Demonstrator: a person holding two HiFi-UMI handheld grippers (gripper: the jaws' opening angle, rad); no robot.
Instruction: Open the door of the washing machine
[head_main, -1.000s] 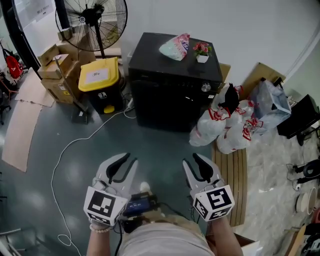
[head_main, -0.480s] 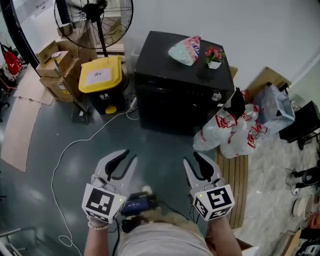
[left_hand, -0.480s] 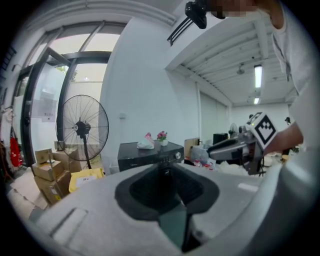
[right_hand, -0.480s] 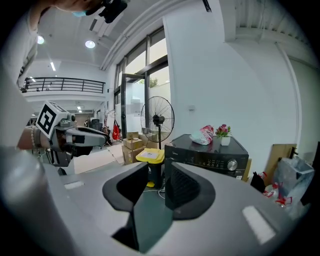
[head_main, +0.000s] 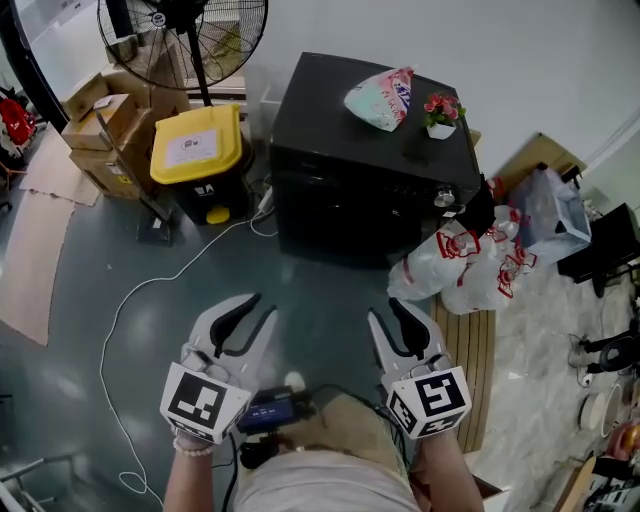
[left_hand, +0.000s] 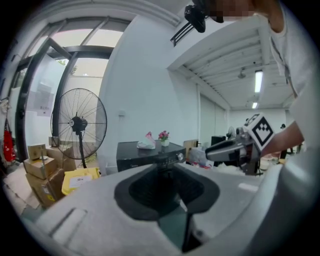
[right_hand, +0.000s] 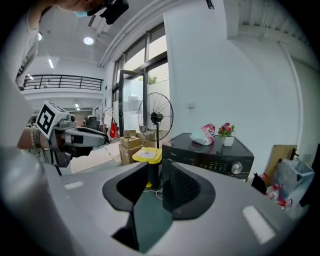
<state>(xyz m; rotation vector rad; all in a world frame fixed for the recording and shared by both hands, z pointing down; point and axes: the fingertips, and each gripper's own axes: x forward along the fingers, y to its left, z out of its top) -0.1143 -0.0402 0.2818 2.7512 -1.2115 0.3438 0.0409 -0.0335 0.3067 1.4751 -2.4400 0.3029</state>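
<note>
Both tools have come fwd w/ me; washing machine (head_main: 335, 115) now sits nearer, dead ahead but well apart from them. Left tool (head_main: 256, 312) jaws just opened a touch: part-open, nothing between. Right tool (head_main: 388, 314) part-open, empty too. Risks: white cable (head_main: 160, 285) on floor (head_main: 320, 285) could snag my feet; if it opens at the top, flower pot (head_main: 441, 115) & pouch (head_main: 380, 98) slide off. Machine's boxy, glossy black, round metal knob (head_main: 443, 198); crinkly plastic bags (head_main: 450, 270) just beside it
</note>
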